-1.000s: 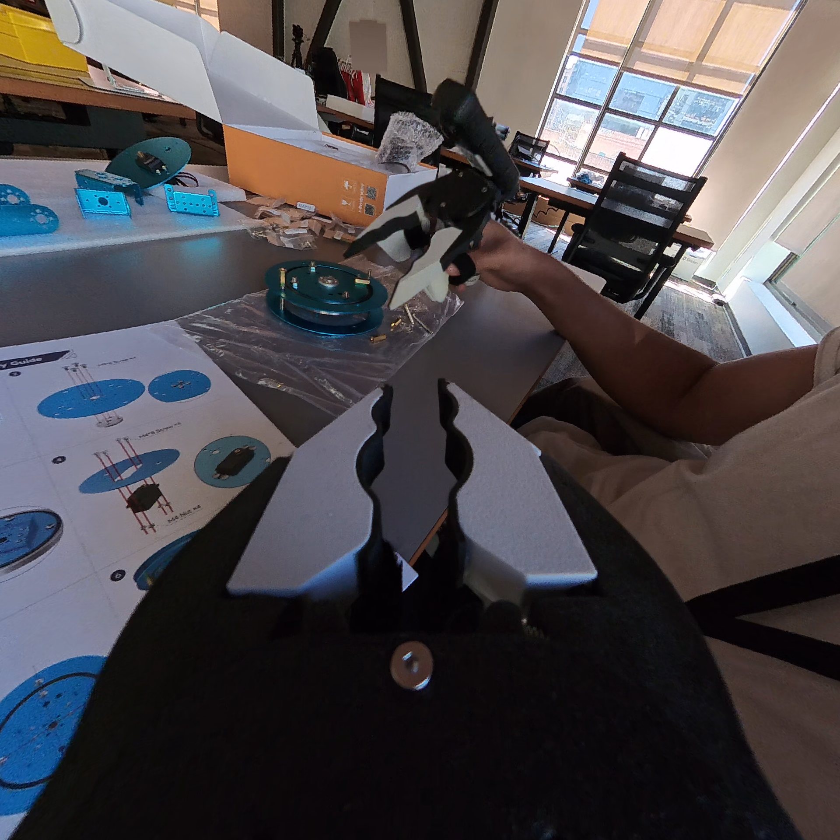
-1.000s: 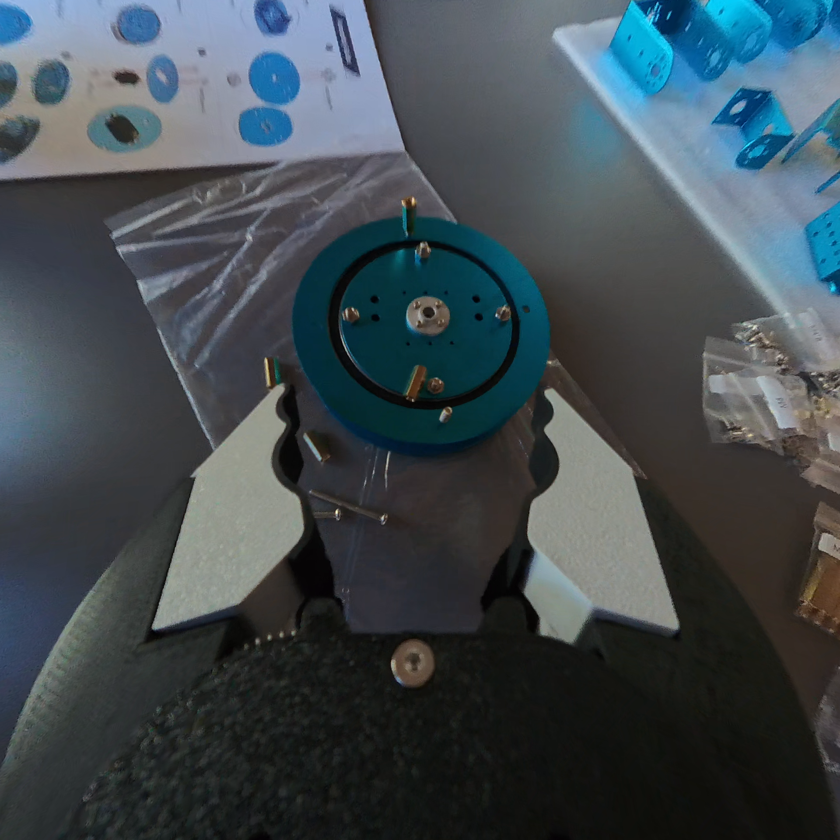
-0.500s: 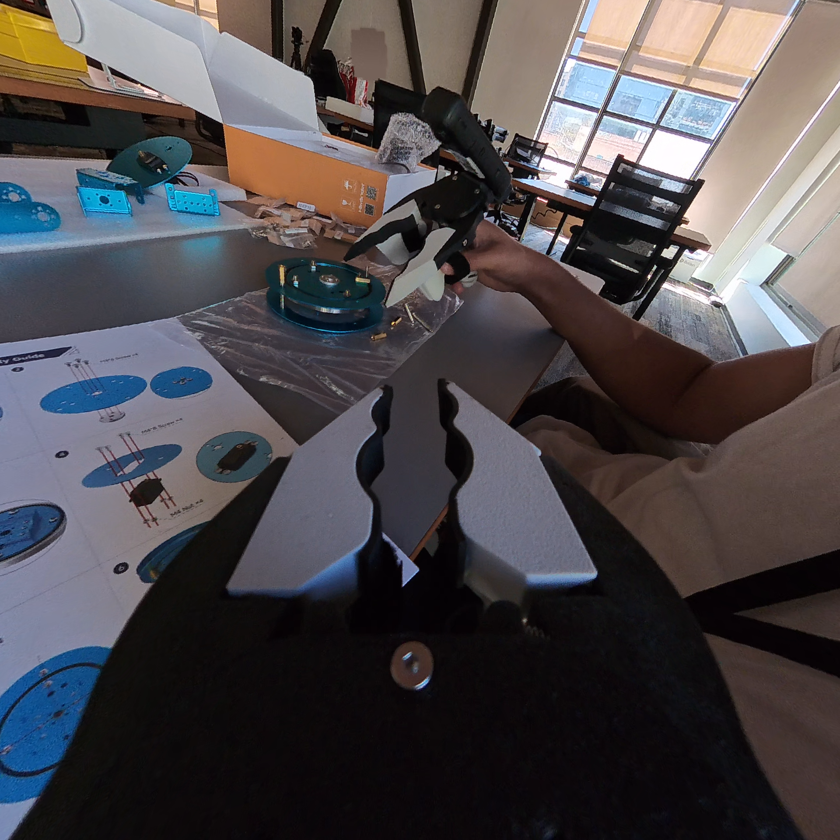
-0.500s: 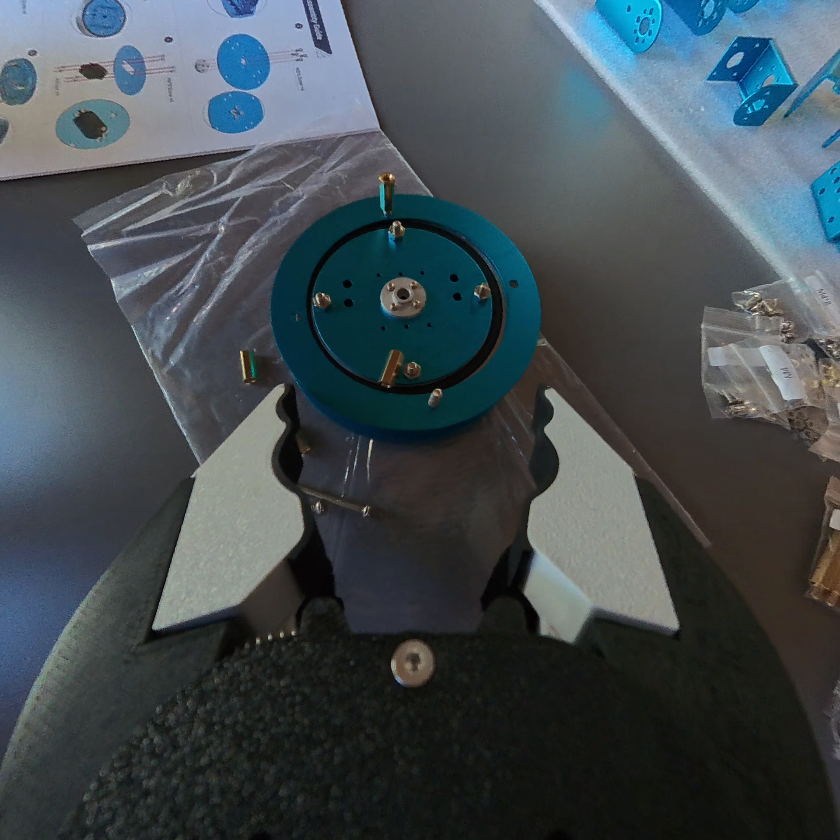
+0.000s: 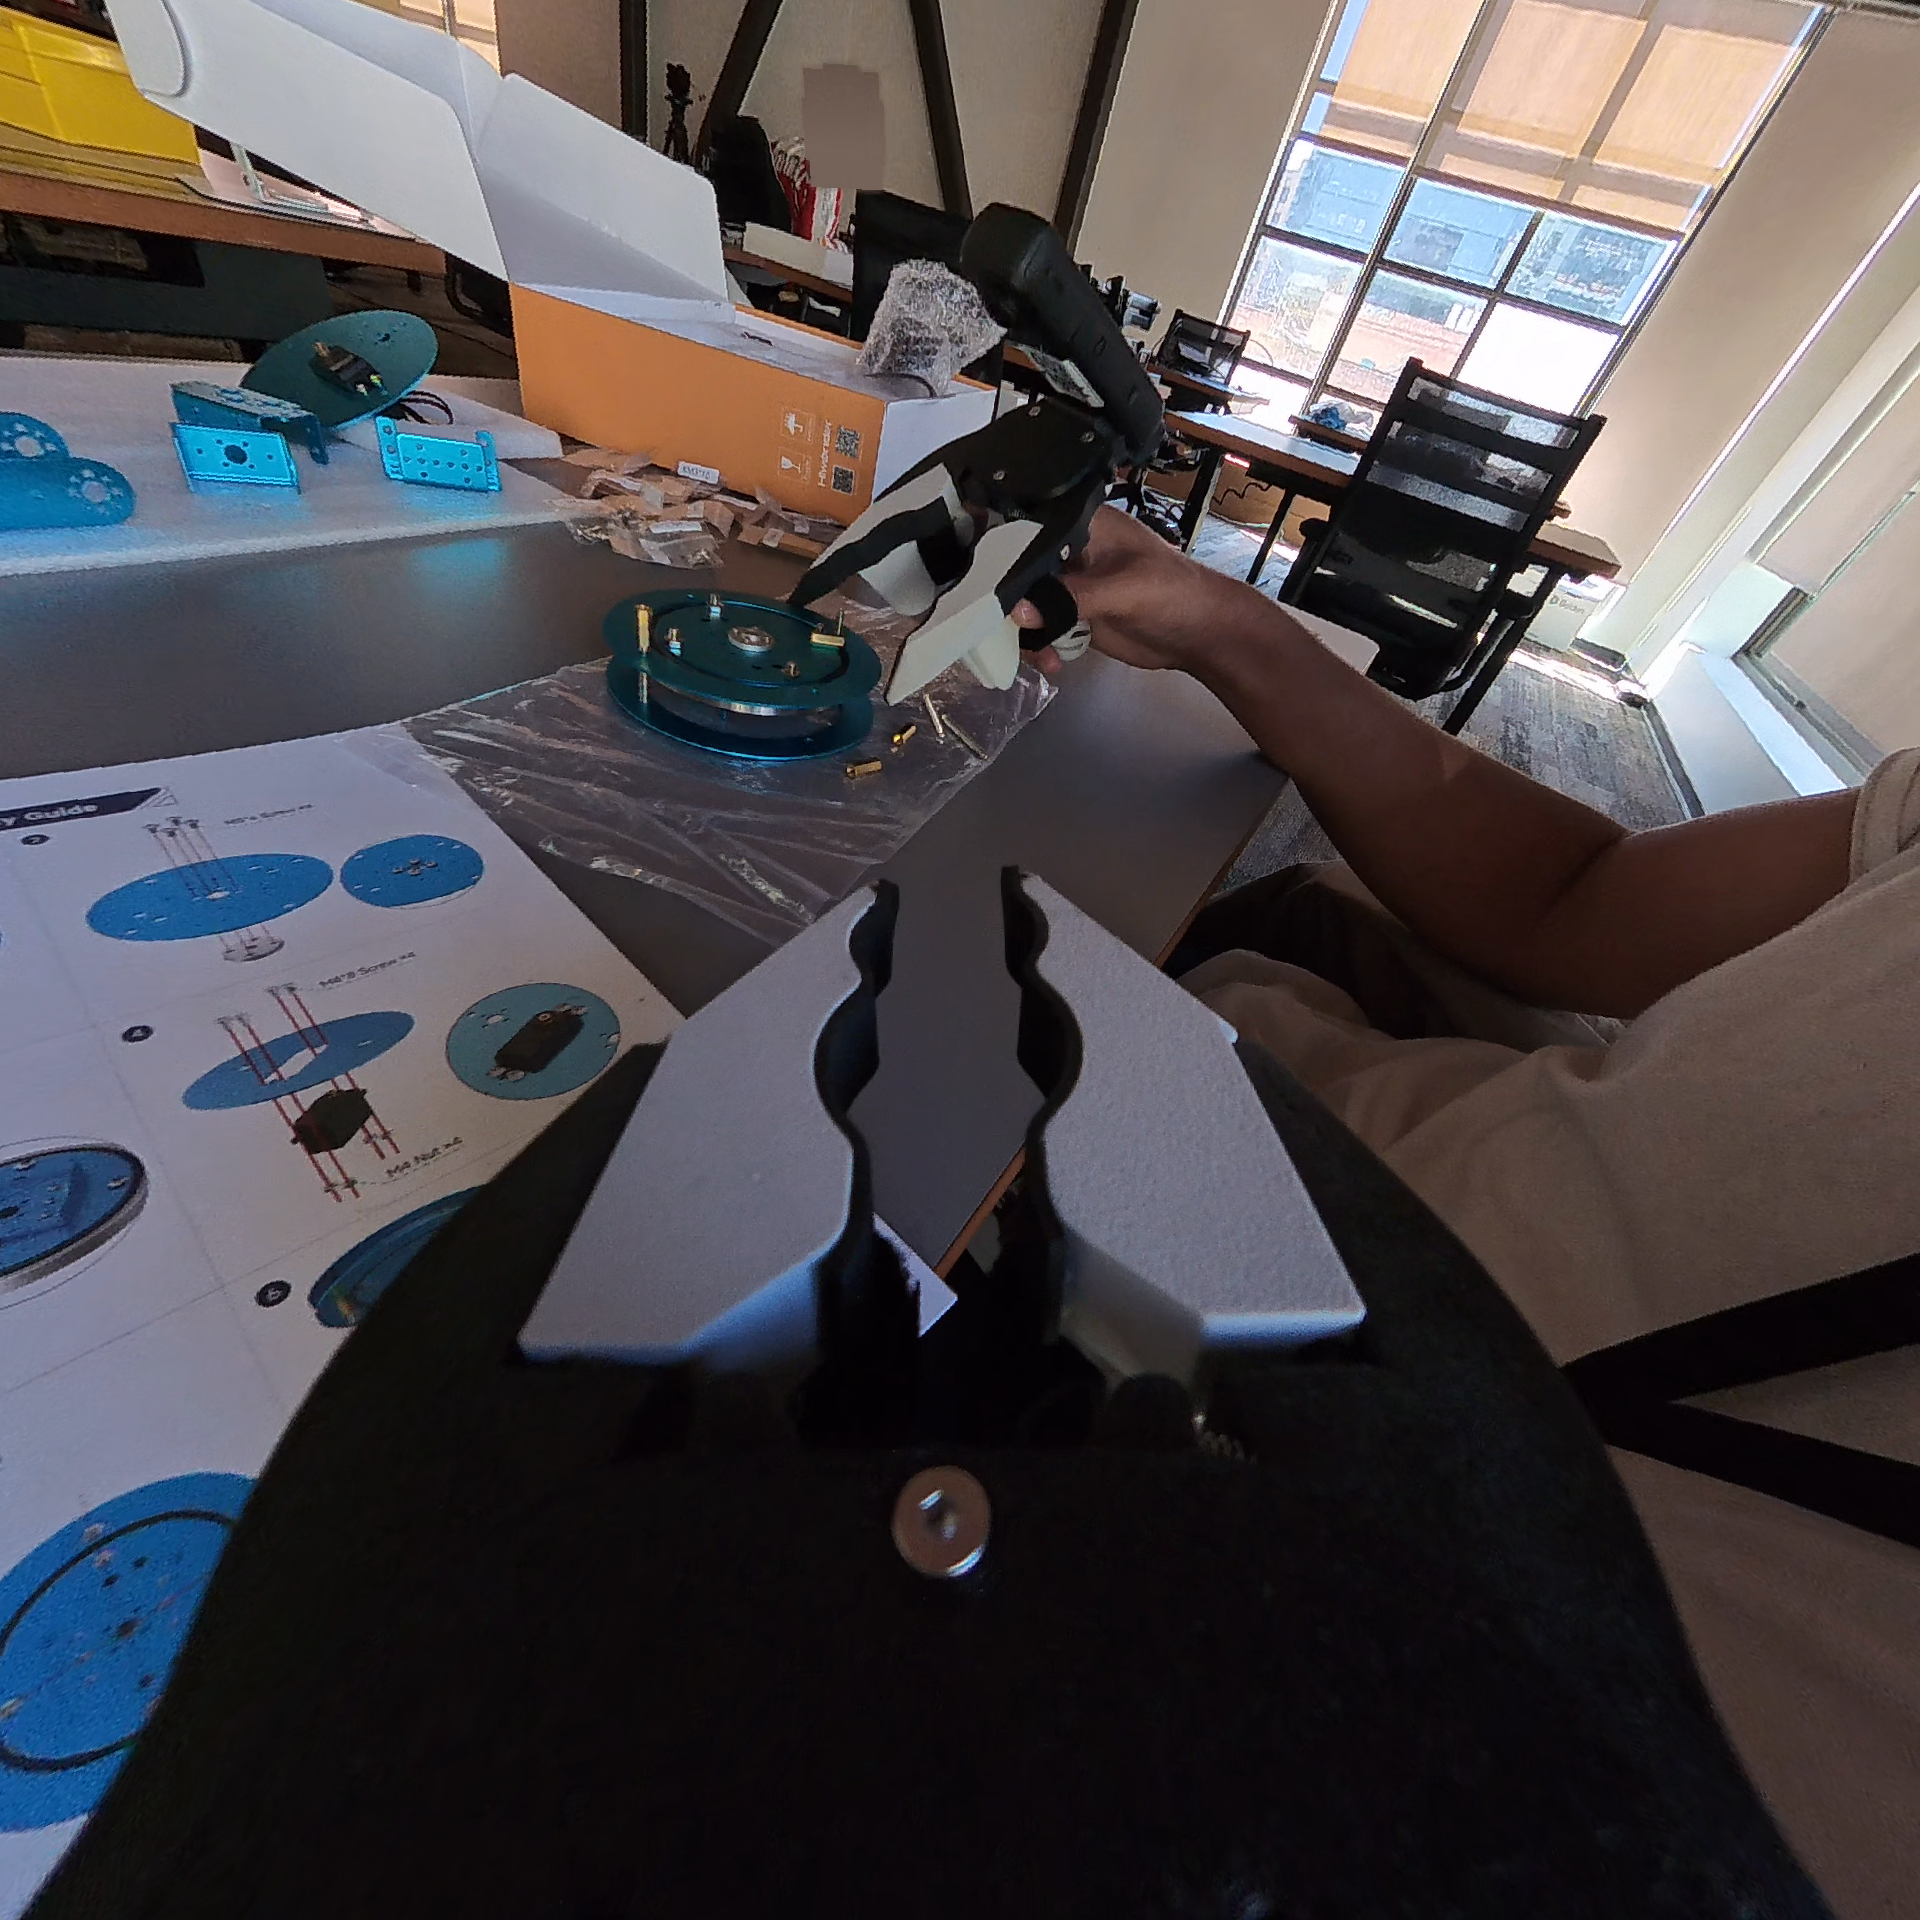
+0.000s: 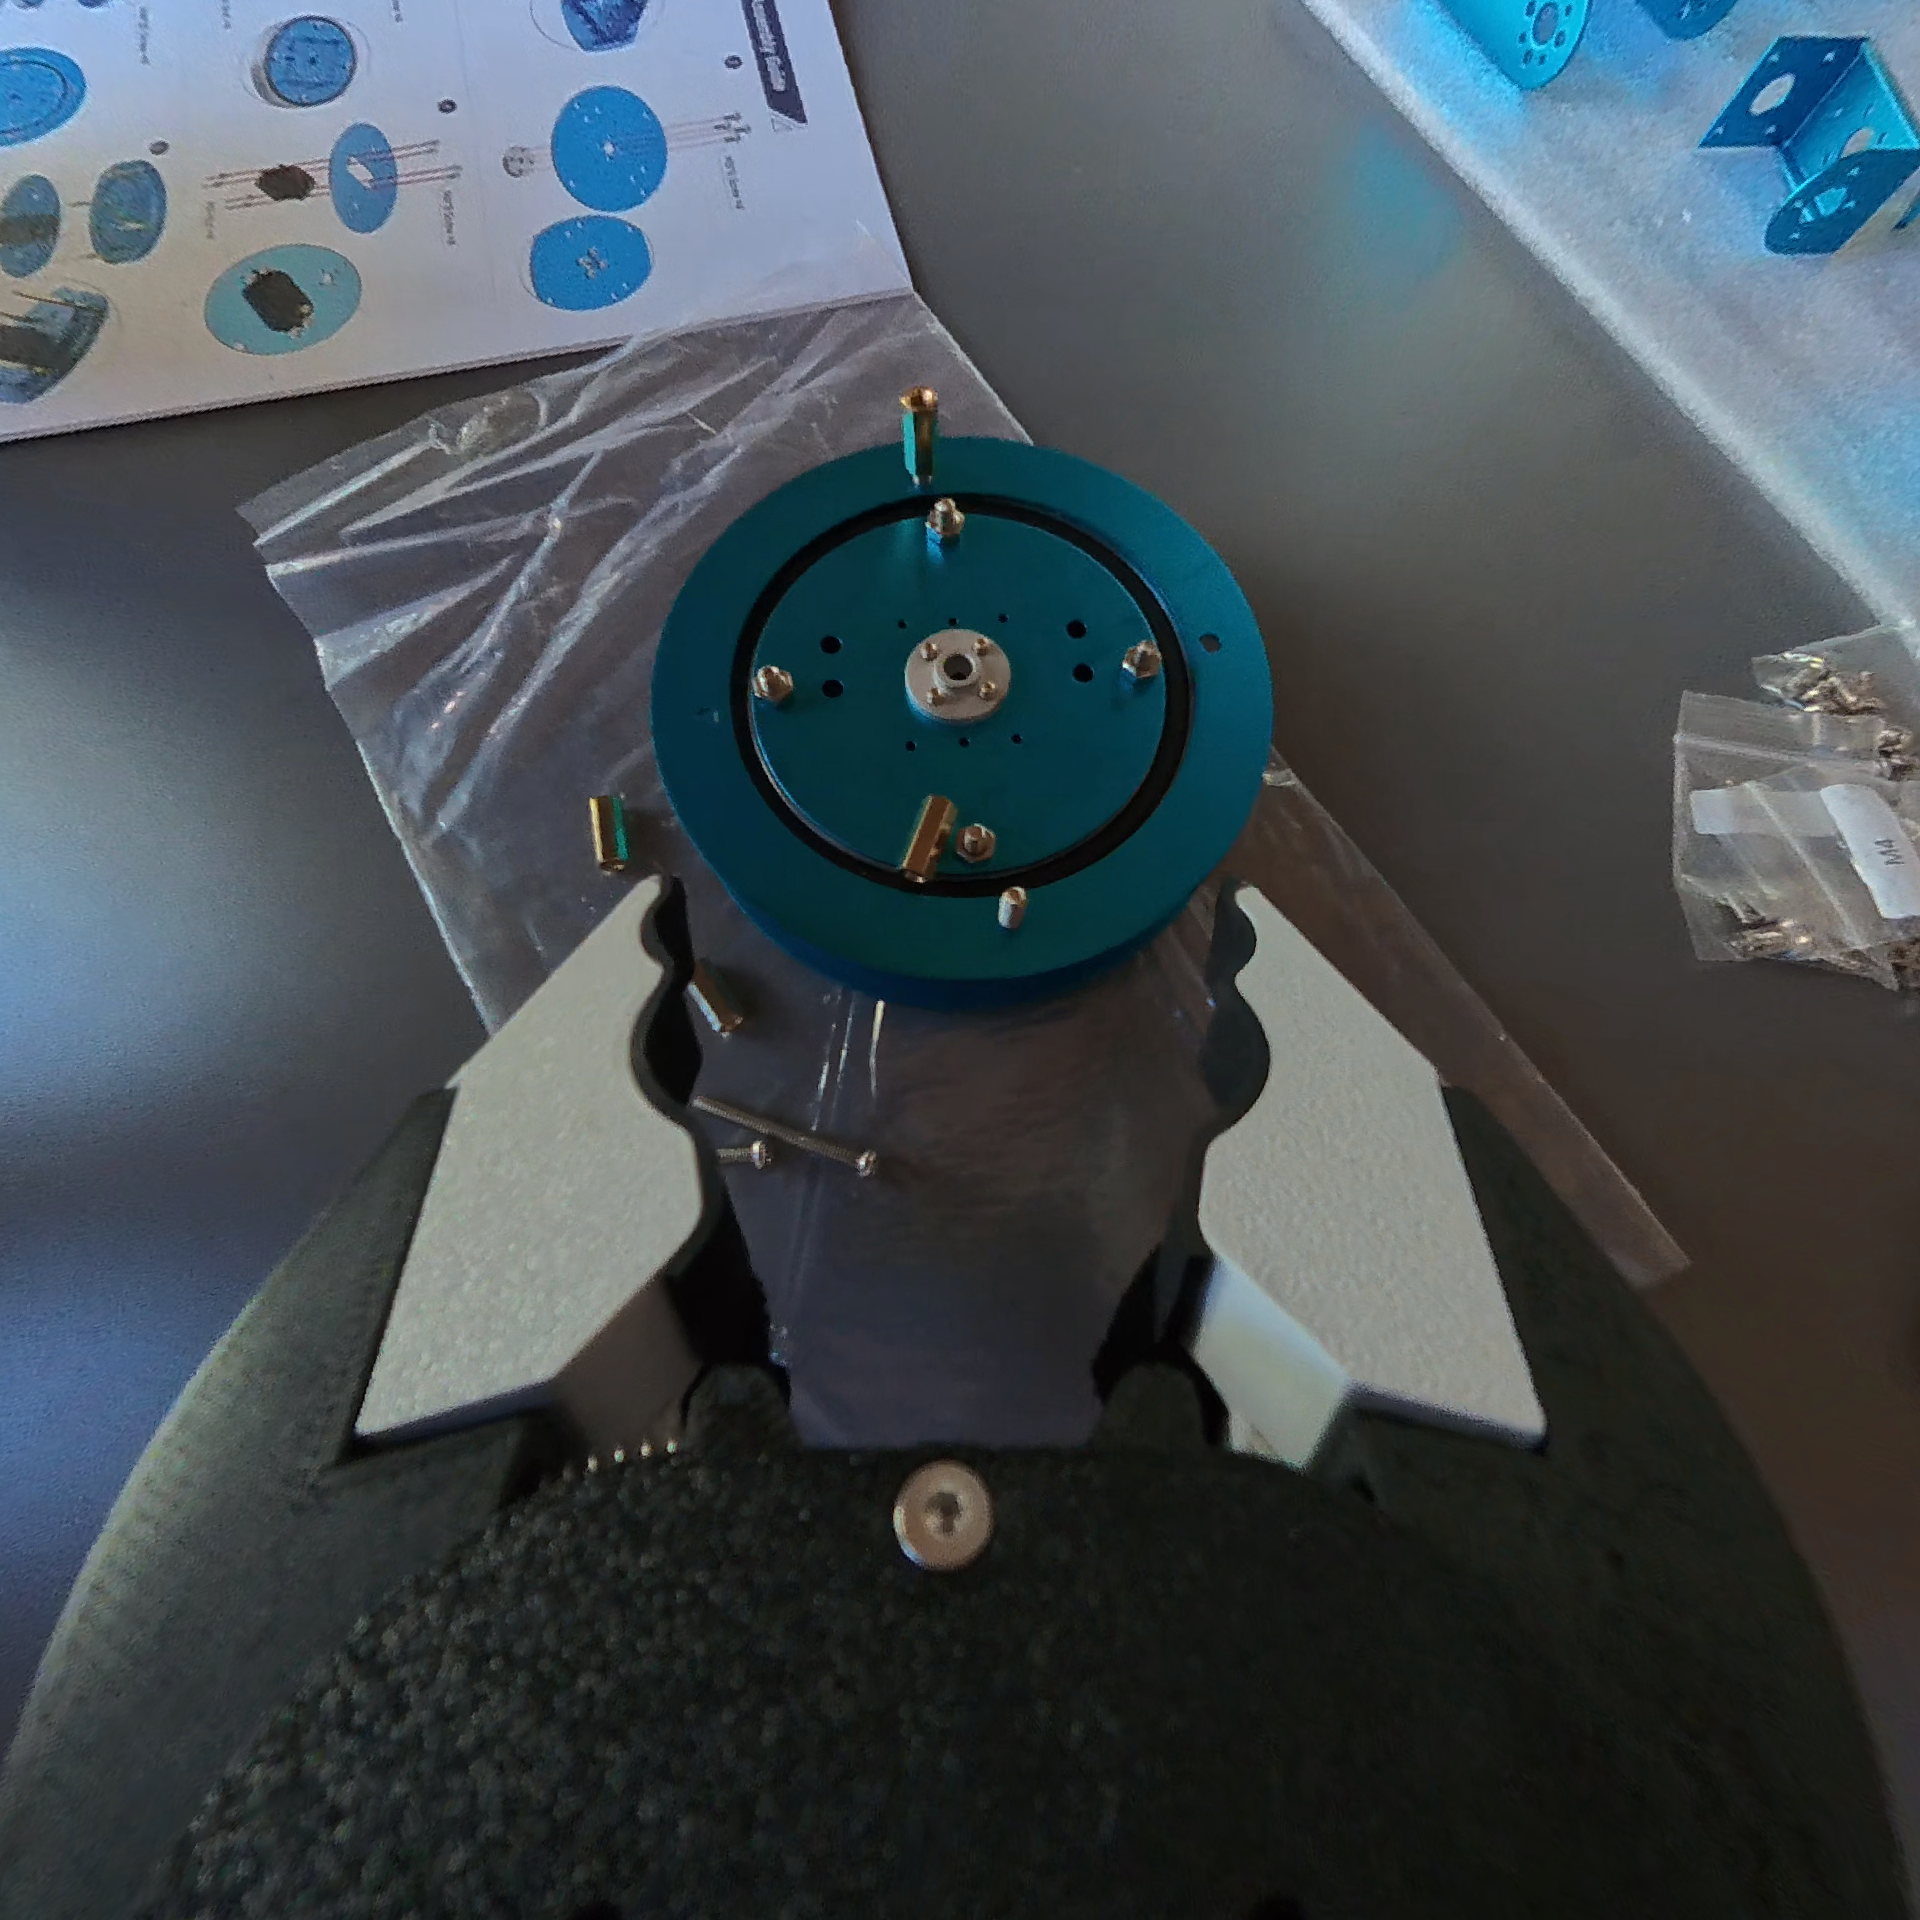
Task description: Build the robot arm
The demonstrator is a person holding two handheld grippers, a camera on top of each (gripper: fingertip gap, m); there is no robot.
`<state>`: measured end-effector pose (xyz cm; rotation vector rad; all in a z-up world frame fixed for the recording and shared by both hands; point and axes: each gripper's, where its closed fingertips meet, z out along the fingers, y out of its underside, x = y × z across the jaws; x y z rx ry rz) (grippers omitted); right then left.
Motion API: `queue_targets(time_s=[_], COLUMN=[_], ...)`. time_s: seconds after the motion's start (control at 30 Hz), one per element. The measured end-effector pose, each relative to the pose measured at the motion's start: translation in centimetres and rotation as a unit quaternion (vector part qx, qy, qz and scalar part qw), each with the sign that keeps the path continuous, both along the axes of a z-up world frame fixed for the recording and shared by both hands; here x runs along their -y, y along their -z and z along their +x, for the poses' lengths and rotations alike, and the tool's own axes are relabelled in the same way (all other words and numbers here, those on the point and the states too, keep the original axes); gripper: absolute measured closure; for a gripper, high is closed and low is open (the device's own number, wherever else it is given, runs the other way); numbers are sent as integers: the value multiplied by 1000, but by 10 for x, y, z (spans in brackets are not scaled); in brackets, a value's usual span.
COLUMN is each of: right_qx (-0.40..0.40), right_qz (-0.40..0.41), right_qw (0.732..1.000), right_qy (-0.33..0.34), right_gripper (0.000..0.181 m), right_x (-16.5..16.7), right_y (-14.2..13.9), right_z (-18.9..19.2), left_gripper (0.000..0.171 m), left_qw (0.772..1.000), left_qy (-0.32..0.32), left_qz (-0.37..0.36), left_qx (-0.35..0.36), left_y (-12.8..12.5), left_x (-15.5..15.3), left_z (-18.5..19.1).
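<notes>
My right claw (image 6: 945, 935) is spread wide, empty, poised over the teal disc assembly (image 6: 961, 717) on a clear plastic bag (image 6: 499, 582). My left claw (image 5: 940, 904) is slightly parted, empty, above the dark surface (image 5: 1091, 790). Printed instruction sheet (image 5: 260, 987) alongside; labelled screw bags (image 6: 1808, 821) nearby.

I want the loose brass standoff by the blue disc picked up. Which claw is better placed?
Right. The right claw hangs open just over the standoff beside the disc. The left claw sits back at the table edge.

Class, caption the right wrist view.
Open right gripper hovers above a teal disc assembly on a clear plastic bag.
</notes>
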<state>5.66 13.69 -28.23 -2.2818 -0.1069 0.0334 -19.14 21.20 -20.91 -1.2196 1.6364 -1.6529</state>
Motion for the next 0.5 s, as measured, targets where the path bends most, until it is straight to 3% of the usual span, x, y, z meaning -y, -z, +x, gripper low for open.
queue_targets(time_s=[0.27,0.33,0.4,0.5], right_qx=[16,15,2,17], right_qz=[24,57,65,-12], right_qw=[1000,998,997,997], right_qy=[9,-4,-38,-73], right_gripper=[87,106,140,149], right_x=[-1,-3,-1,6], right_y=[-11,-27,-38,-27], right_z=[5,-4,-28,-61], left_gripper=[152,152,151,151], left_qw=[1000,1000,1000,1000], left_qy=[1,2,2,1], left_qz=[-1,-1,-1,-1], left_qx=[-1,-2,-4,-6], left_y=[2,2,4,6], left_x=[0,1,1,0], left_z=[0,0,0,0])
